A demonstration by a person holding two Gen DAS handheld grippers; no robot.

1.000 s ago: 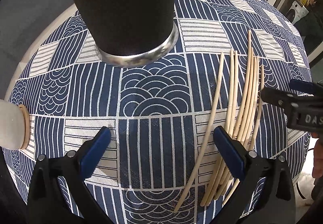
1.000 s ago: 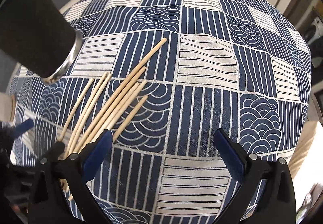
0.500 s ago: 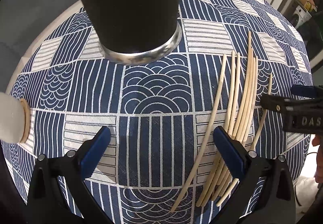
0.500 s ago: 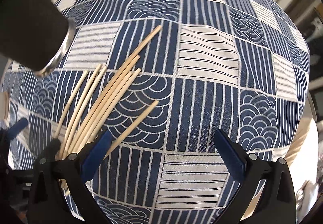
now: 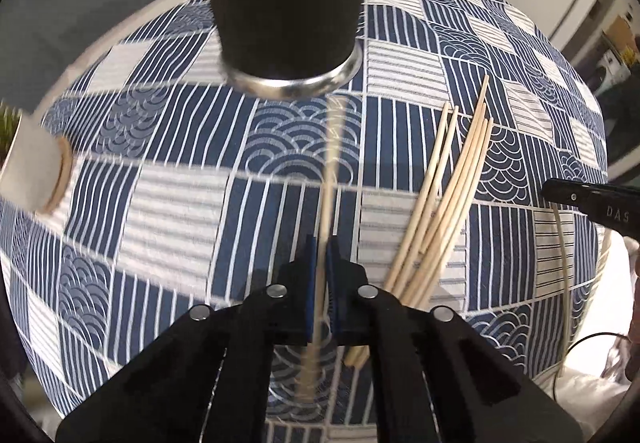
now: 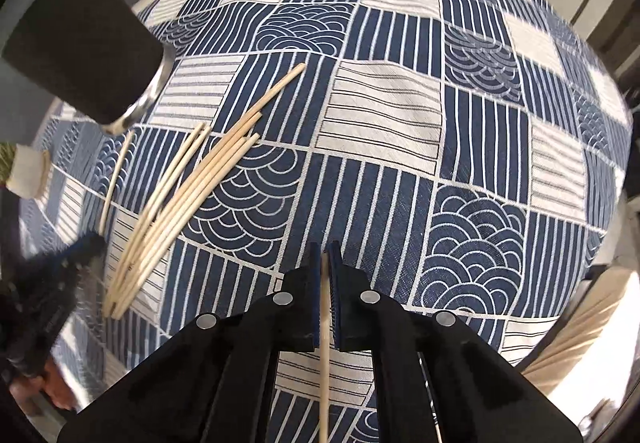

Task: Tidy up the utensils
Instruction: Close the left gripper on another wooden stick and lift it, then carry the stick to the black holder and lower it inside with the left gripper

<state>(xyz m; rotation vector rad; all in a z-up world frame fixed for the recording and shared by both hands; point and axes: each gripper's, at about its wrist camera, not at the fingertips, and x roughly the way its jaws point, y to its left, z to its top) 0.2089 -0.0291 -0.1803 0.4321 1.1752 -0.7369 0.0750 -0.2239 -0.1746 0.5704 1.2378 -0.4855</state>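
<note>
Several pale wooden chopsticks [image 5: 448, 199] lie in a loose bundle on the blue-and-white patterned tablecloth [image 5: 160, 203]; they also show in the right wrist view [image 6: 188, 191]. A tall black cup with a silver base [image 5: 288, 3] stands beyond them, at upper left in the right wrist view [image 6: 84, 39]. My left gripper [image 5: 322, 243] is shut on one chopstick [image 5: 330, 171], blurred and pointing toward the cup. My right gripper [image 6: 325, 249] is shut on another chopstick [image 6: 324, 363] that runs back between its fingers; this gripper shows at the right edge of the left wrist view [image 5: 592, 199].
A small white pot with a wooden base and green plant [image 5: 36, 171] sits at the table's left edge. The round table's rim [image 5: 120, 31] curves behind the cup. A room with appliances lies beyond at the far right.
Both grippers were open and have closed, each on one chopstick. The left one has lifted its stick out of the bundle and swung it toward the cup.
</note>
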